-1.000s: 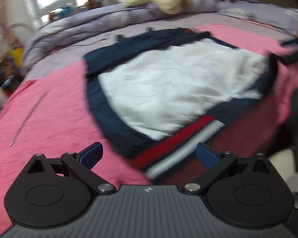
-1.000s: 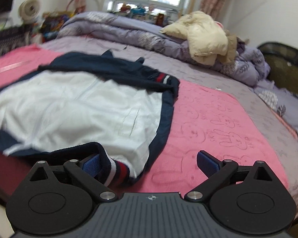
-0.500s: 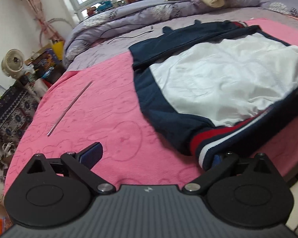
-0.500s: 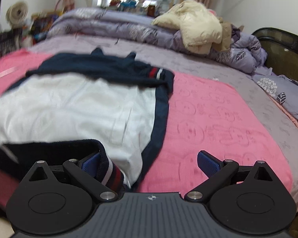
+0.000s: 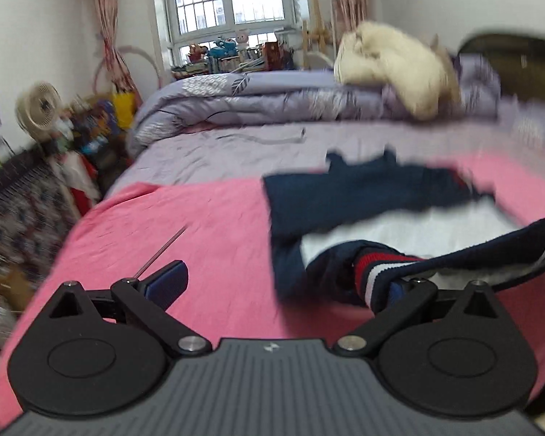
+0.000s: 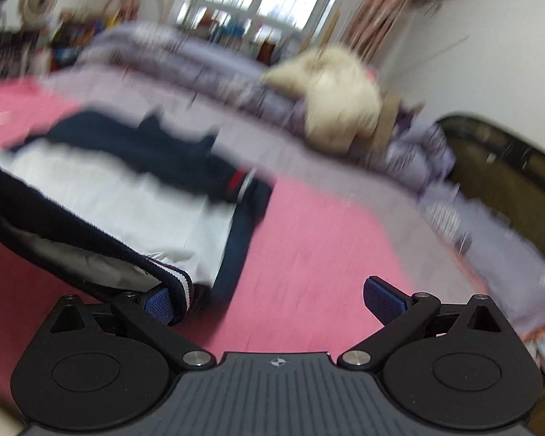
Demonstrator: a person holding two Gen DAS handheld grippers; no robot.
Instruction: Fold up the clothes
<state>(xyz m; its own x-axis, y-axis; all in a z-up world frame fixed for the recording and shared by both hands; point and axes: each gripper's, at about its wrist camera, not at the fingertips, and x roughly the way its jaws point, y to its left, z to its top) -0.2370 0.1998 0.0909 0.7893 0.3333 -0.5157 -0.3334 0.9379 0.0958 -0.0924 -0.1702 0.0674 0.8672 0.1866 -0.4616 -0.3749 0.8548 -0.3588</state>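
A navy and white jacket (image 5: pixel 374 196) with a red, white and navy striped hem lies on the pink blanket (image 5: pixel 200 225). In the left wrist view my left gripper (image 5: pixel 281 287) is open, its jaws wide apart. The striped hem corner (image 5: pixel 372 272) is raised and drapes over the right fingertip (image 5: pixel 396 290). In the right wrist view my right gripper (image 6: pixel 270 301) is open too. The other hem corner (image 6: pixel 174 279) hangs over its left fingertip (image 6: pixel 160 303). The hem band (image 6: pixel 54 218) stretches taut above the jacket (image 6: pixel 127 200) between the two grippers.
A lilac duvet (image 5: pixel 272 101) and a cream garment (image 5: pixel 392 69) are piled at the far side of the bed. A thin rod (image 5: pixel 160 254) lies on the blanket to the left. A fan (image 5: pixel 40 109) and clutter stand at the left wall; a dark headboard (image 6: pixel 508 167) at right.
Both grippers have risen and tipped up, lifting the jacket's near hem off the blanket. The hem now hangs between them, and both views are blurred by motion.
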